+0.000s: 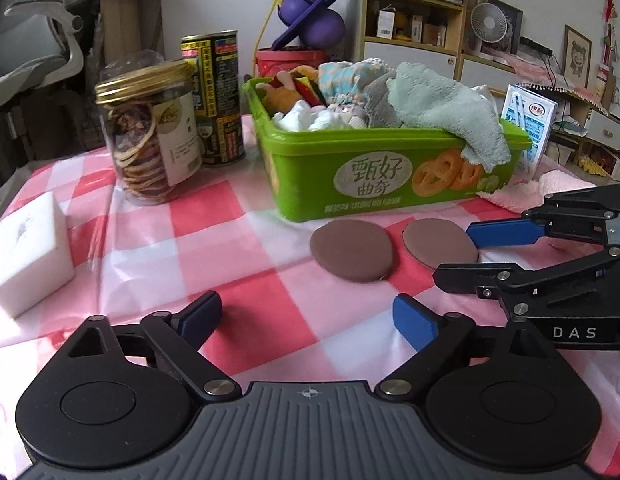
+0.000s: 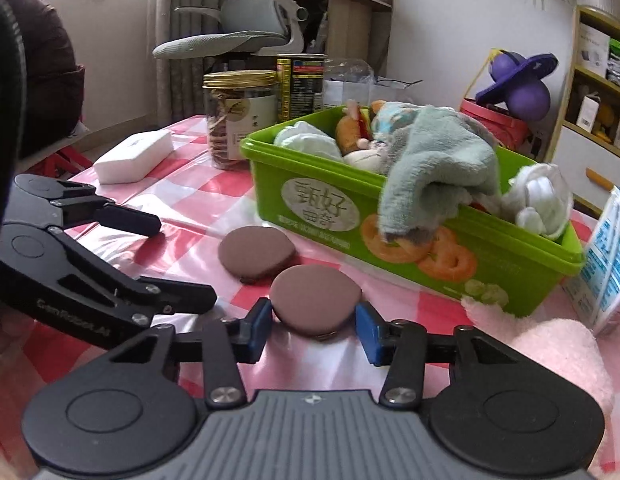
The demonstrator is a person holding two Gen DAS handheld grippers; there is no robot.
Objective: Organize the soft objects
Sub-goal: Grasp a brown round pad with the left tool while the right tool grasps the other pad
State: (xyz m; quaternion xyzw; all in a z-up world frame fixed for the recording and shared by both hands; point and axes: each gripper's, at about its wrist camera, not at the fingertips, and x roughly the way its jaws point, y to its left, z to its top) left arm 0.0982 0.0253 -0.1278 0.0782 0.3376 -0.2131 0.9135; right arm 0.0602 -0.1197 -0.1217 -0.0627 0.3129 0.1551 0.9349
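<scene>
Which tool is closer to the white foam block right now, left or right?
Left. The left tool hovers open over the cloth with the white foam block just off to its left side. The right tool sits open around a brown pad, farther away.

Open checkered desk (image 1: 214, 240) lay near-left. The green box (image 1: 374, 176), jar (image 1: 150, 136) and can (image 1: 218, 100) walled the far side; two brown pads (image 1: 352, 250) lay near the box.
</scene>
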